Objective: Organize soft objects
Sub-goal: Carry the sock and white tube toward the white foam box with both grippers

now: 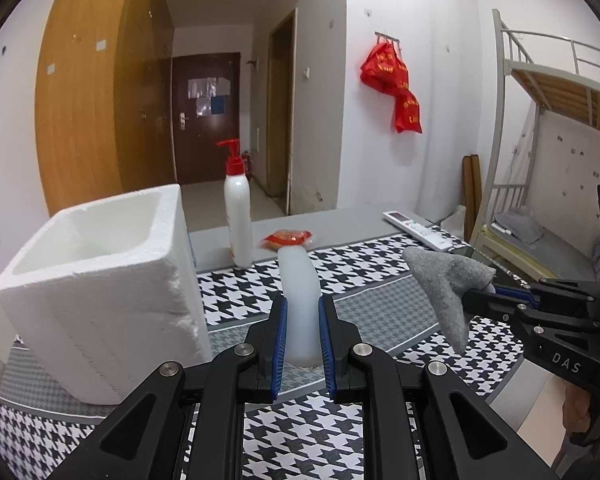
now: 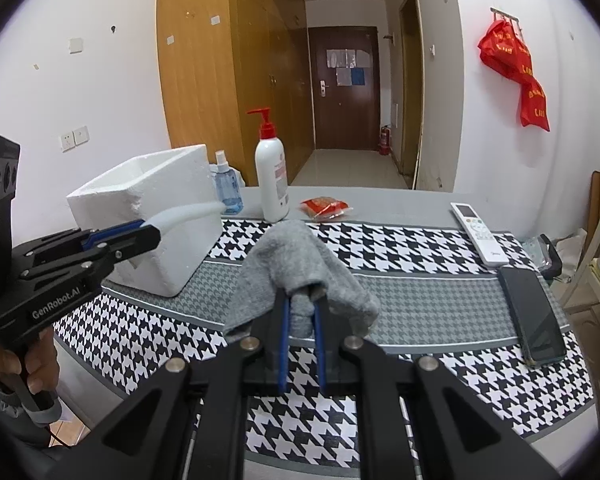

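While lifted over the table, left tool (image 1: 302, 320) pinching white tube (image 1: 298, 292), right tool (image 2: 300, 320) pinching grey cloth (image 2: 292, 268).

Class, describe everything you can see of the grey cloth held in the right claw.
The grey cloth is a soft, fuzzy knit or fleece, plain grey with no pattern. It is bunched and folded, draped over the tips of the right claw, whose blue-padded fingers are shut on a fold of it. It hangs lifted above the houndstooth tablecloth; in the left wrist view it droops to a point. Only the claw visibly touches it.
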`<state>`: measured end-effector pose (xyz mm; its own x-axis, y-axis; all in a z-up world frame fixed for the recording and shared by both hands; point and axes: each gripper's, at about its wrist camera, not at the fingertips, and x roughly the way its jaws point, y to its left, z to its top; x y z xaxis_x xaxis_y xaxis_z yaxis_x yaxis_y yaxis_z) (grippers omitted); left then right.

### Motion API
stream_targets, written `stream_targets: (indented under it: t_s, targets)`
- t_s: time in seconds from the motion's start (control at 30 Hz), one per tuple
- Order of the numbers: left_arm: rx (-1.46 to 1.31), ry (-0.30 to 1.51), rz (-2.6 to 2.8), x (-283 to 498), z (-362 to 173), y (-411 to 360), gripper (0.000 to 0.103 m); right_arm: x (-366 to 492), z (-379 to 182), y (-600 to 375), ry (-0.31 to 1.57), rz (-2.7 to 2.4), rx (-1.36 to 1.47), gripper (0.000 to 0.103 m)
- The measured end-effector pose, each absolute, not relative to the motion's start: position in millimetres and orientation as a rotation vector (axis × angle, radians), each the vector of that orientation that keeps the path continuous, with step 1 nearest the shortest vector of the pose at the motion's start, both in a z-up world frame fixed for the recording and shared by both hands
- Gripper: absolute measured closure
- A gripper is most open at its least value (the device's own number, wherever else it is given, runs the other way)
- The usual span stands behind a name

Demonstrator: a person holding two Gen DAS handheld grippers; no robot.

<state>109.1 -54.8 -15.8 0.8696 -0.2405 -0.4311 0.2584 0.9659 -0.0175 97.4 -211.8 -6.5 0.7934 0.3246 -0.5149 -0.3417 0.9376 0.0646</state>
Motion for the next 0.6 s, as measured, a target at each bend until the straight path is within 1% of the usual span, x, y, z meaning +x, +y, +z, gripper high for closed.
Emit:
stream_targets:
  t_s: [0.6]
  targets:
    - [0.042,0.39,-0.206,86.8,-1.5,-43.2,0.086,87.7,7.5,-205.7,0.5,0.397,-0.036,0.089]
